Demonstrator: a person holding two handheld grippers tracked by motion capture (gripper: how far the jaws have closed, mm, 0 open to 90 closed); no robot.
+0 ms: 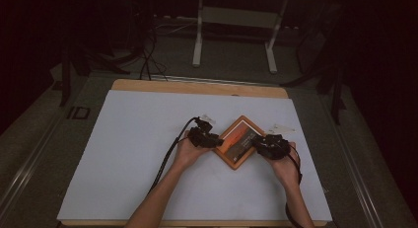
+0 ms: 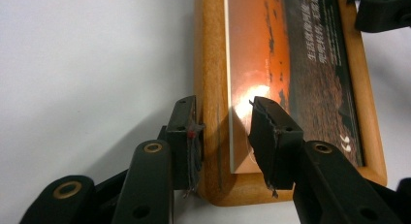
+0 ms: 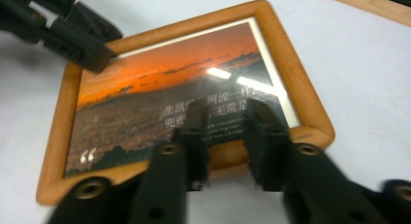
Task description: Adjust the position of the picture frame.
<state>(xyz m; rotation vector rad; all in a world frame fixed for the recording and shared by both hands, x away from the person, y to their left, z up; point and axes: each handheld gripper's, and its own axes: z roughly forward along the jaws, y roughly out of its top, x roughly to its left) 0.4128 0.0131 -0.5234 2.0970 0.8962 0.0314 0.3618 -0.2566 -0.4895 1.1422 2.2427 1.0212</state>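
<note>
A wooden picture frame point(image 1: 240, 143) with an orange sunset print lies flat on the white sheet point(image 1: 138, 154), turned like a diamond. My left gripper point(image 1: 216, 139) is at its left corner. In the left gripper view, my left gripper point(image 2: 220, 105) straddles one rail of the frame point(image 2: 211, 49): the left pad touches the outer edge, while the right jaw stands over the glass, clear of the rail. My right gripper point(image 1: 260, 145) is at the frame's right side. In the right gripper view, the right gripper point(image 3: 228, 107) hovers open over the near rail of the frame point(image 3: 160, 69).
The white sheet covers a wooden table whose far edge point(image 1: 197, 87) shows. Behind the table stand a white desk frame point(image 1: 234, 35) and dark cables on the floor. A person's forearms come in from the bottom. The other gripper's jaws show far off in each gripper view.
</note>
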